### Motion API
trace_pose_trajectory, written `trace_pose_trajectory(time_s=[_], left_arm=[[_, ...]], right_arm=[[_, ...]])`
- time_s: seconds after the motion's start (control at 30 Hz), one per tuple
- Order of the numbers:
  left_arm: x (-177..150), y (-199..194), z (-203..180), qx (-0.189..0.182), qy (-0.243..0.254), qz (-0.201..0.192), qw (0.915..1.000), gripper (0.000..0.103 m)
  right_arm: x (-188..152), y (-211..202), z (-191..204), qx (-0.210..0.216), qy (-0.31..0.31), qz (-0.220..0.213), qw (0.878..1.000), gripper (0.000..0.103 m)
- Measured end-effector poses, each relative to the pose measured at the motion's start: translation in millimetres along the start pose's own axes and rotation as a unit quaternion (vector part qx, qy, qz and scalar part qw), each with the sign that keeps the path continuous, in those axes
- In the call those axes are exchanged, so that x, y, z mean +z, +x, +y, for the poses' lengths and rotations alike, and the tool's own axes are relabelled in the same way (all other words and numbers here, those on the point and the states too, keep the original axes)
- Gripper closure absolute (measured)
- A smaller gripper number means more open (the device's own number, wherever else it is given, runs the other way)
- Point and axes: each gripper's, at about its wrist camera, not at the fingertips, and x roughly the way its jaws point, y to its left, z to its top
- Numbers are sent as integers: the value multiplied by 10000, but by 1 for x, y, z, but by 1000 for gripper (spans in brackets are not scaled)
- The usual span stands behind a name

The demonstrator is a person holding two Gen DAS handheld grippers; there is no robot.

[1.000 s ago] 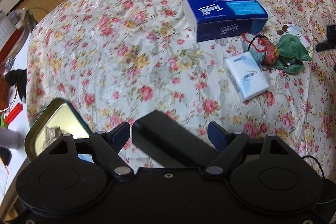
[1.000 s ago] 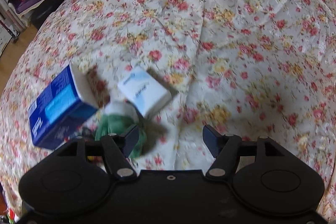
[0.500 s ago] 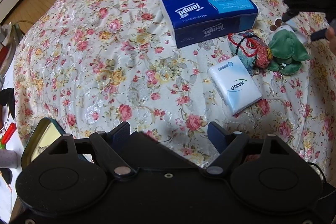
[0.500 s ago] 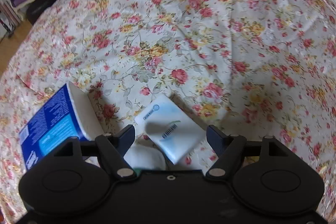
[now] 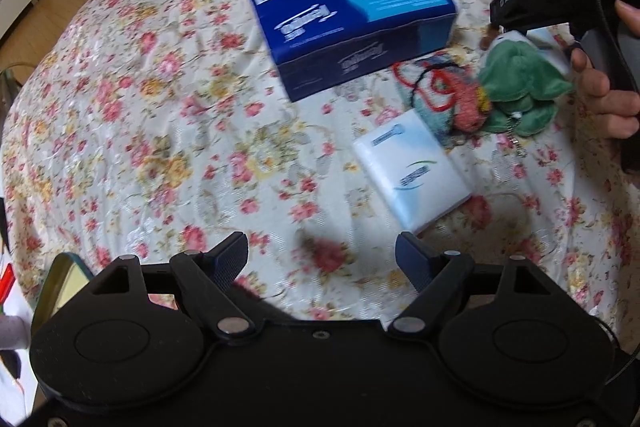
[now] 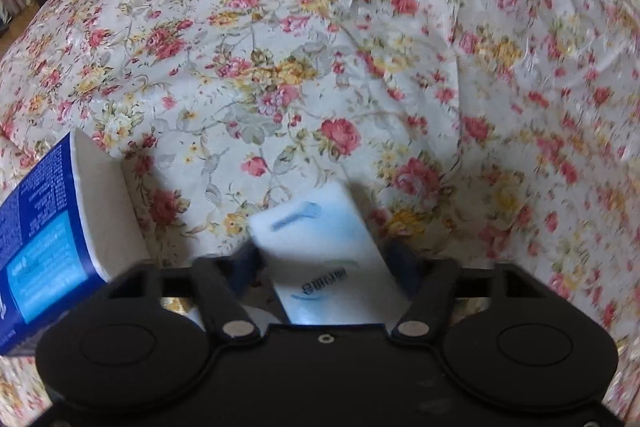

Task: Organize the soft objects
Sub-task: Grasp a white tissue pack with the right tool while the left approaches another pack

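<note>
1. Black plastic tongs fill the lower edge of both wrist views. The left gripper [image 5: 322, 259] stands with its jaws wide apart and nothing between them, only bare floral bedspread [image 5: 160, 115] beneath.
2. The right gripper [image 6: 324, 263] has its jaws closing; in its own view the small white tissue pack [image 6: 324, 259] appears between the blurred fingertips, but whether the pads press on it yet cannot be told. In the left wrist view the same tool, held by a hand [image 5: 604, 95], appears at the upper right, above the soft toys rather than over the white pack.
3. Just beyond the tongs, the small white tissue pack [image 5: 412, 173] lies flat at centre right of the left wrist view, resting on the bedspread.
4. Above and right of it, a red-and-teal knitted pouch [image 5: 448, 95] touches a green plush toy [image 5: 520, 87]; both lie loose on the cloth.
5. Farther out, upper centre, the large blue tissue pack [image 5: 352, 23] lies on its broad face, near the pouch; in the right wrist view it [image 6: 44, 247] occupies the lower left.
6. Progress, as a judgement: the work looks barely begun. All four soft items lie scattered on the bed, none lifted or gathered, and no collecting place is evident. A first grasp by the right tongs seems under way; everything else remains.
</note>
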Motion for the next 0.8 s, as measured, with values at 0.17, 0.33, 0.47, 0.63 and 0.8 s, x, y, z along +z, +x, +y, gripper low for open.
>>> trace_pose_trajectory(time_s=[0.17,0.33,0.47,0.63,0.8], left_arm=[[8,2,-13,-186,20,-147,9997,8],[19,10,-25,-139,18,-139,9998,8],[26,26,-33,-104,-19,1,9999,8],[29,40,-39,-232,-95,151,9996,4],[30,55,-43,-151,-138,300,9993,14]], right_arm=[[2,-5,0,74,-122,-50,9999,50],[5,-21,-7,113,-3,-236,9997,50],[8,-39,-11,152,-32,-402,9991,50],[2,-55,-12,226,-124,-469,9986,50],[-13,-62,-2,315,-361,-399,9981,50]])
